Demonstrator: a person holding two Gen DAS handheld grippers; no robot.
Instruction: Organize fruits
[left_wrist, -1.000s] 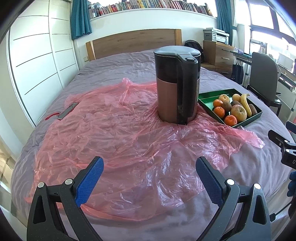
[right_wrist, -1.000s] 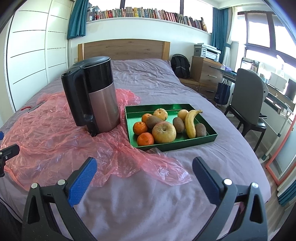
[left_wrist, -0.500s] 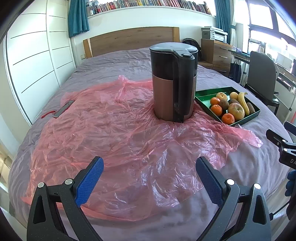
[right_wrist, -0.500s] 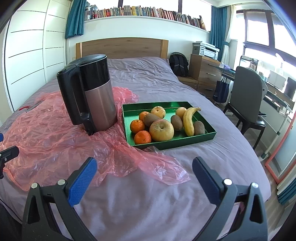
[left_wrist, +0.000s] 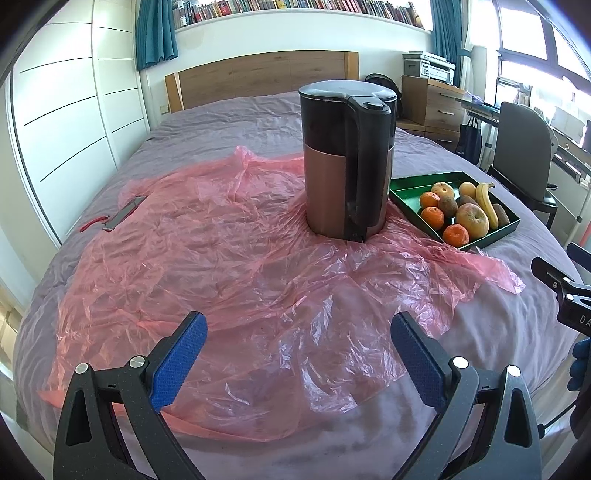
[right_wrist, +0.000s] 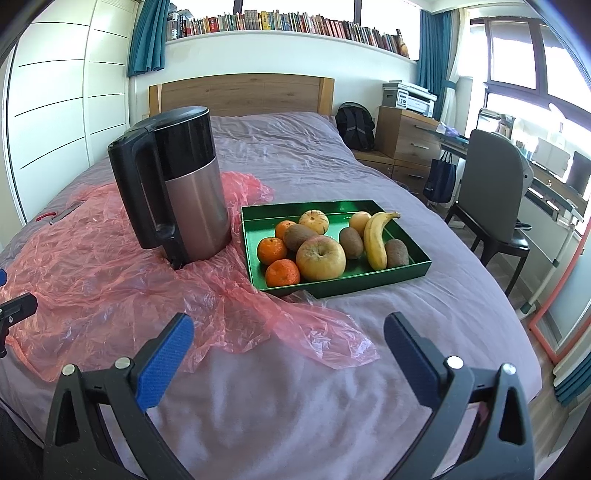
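A green tray (right_wrist: 402, 269) lies on the bed, holding a large apple (right_wrist: 320, 257), a banana (right_wrist: 373, 236), three mandarins (right_wrist: 282, 273), several kiwis (right_wrist: 351, 242) and two pale round fruits (right_wrist: 314, 220). The tray also shows in the left wrist view (left_wrist: 495, 234). My right gripper (right_wrist: 288, 332) is open and empty, short of the tray's near edge. My left gripper (left_wrist: 298, 330) is open and empty over the pink plastic sheet (left_wrist: 221, 258), well left of the tray.
A black and steel kettle (right_wrist: 177, 184) stands on the plastic sheet just left of the tray. A grey flat object with a red loop (left_wrist: 120, 218) lies at the bed's left edge. A chair (right_wrist: 491, 206) and desk stand right of the bed.
Both grippers have moved slightly forward toward the kettle and tray, which look a little nearer. Both stay open and empty.
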